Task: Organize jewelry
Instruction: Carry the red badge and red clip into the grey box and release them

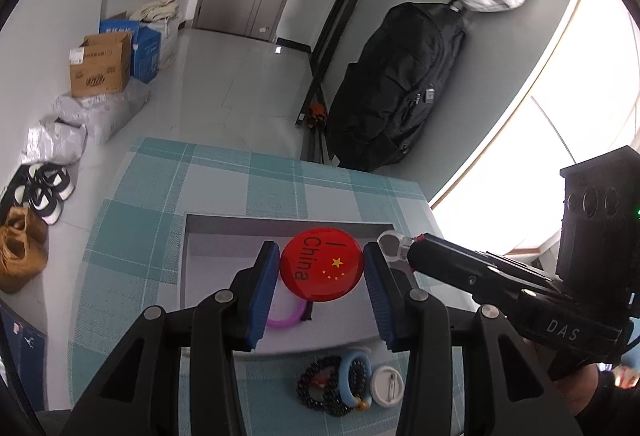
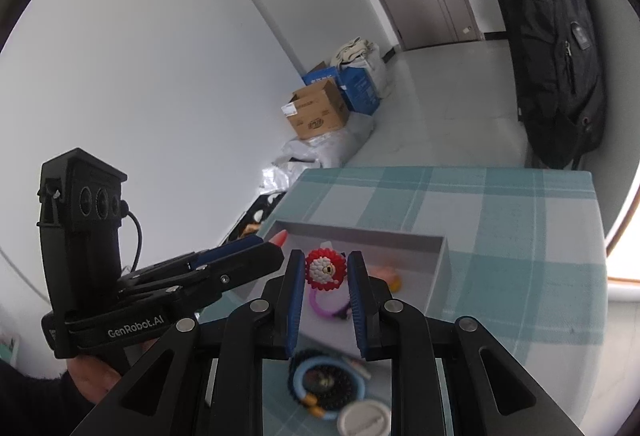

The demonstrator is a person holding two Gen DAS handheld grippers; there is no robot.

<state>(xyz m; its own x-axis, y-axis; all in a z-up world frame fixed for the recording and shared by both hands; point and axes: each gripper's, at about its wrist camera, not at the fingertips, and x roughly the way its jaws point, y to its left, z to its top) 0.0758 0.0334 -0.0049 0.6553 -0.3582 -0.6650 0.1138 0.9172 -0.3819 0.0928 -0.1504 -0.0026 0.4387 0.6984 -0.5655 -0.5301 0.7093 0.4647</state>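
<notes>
Black backpack (image 1: 394, 84) apparently beside table (image 1: 224, 172).

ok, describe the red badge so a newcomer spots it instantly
Start at the teal-checked table and find the shallow grey tray on it. Above the tray, the left gripper holds a round red badge between its blue pads. Unlike the white badge lying face-down beside the bead bracelets, it reads "I China" with yellow stars.

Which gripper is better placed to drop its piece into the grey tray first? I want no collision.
Probably the left gripper: its round red China badge hangs over the middle of the grey tray, while the right gripper, holding the red-and-white beaded ring, hovers nearer the tray's front edge.
</notes>
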